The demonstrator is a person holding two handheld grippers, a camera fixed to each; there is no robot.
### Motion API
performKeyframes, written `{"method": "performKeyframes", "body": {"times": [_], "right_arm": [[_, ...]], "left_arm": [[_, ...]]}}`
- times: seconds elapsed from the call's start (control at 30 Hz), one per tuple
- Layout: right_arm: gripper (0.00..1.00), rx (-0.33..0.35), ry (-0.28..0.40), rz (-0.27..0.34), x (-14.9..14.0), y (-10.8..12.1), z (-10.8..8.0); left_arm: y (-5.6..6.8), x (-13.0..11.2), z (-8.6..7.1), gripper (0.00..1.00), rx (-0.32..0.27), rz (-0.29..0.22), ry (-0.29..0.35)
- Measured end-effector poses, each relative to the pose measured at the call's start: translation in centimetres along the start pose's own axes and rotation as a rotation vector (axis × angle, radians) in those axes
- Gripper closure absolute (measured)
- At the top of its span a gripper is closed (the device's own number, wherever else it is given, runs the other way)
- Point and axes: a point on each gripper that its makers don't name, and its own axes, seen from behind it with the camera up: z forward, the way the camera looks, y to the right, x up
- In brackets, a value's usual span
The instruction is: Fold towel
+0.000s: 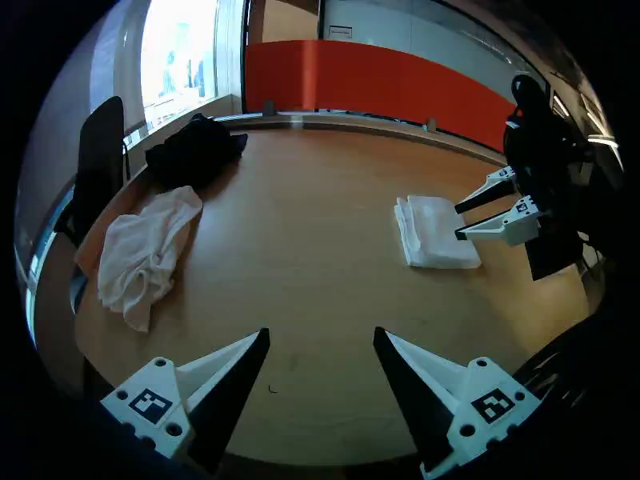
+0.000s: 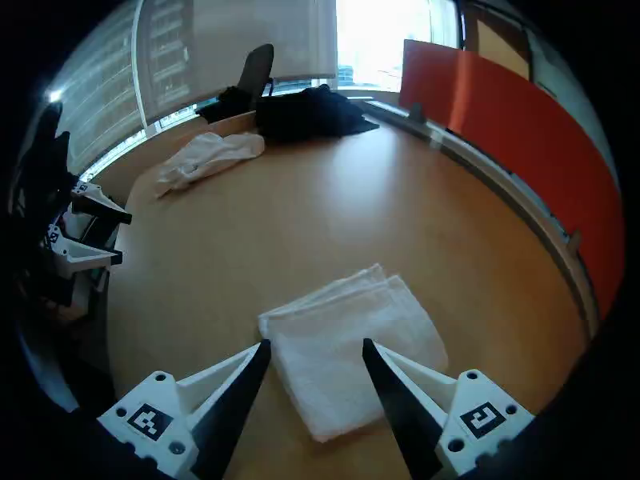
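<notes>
Right hand-held gripper (image 2: 316,344) was held open and empty over one folded towel (image 2: 352,352) on the table (image 2: 320,224). Left hand-held gripper (image 1: 320,331) was likewise open, empty. A second towel (image 1: 144,248), crumpled farther off, was judged not yet folded.

Near edges of folded towel (image 2: 352,344) partly behind fingers (image 2: 232,392) of right gripper (image 2: 315,344); dark heap (image 2: 308,112) indistinct.

folded towel (image 2: 352,352) white, crumpled towel (image 1: 144,248) white, table (image 1: 320,240) tan wood, heap (image 1: 196,148) black, panel (image 1: 376,80) orange-red; left gripper (image 1: 322,352), right gripper (image 2: 316,360) white, black inner faces, black-white square markers
</notes>
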Motion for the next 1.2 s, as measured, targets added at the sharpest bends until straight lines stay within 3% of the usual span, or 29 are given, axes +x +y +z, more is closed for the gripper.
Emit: {"method": "performKeyframes", "body": {"times": [0.9,1.07,1.2], "right_arm": [[0.12,-0.07,-0.098,0.102,-8.2,0.2,-1.0],[0.18,-0.077,-0.121,0.111,-9.5,0.2,-1.0],[0.29,-0.079,-0.129,0.121,-10.1,0.2,-0.8]], "left_arm": [[0.2,0.0,-0.2,0.03,-0.003,0.001,0.005],[0.2,-0.1,-0.2,0.03,-0.003,0.001,0.005],[0.2,-0.2,-0.3,0.03,-0.003,-0.001,0.004]]}}
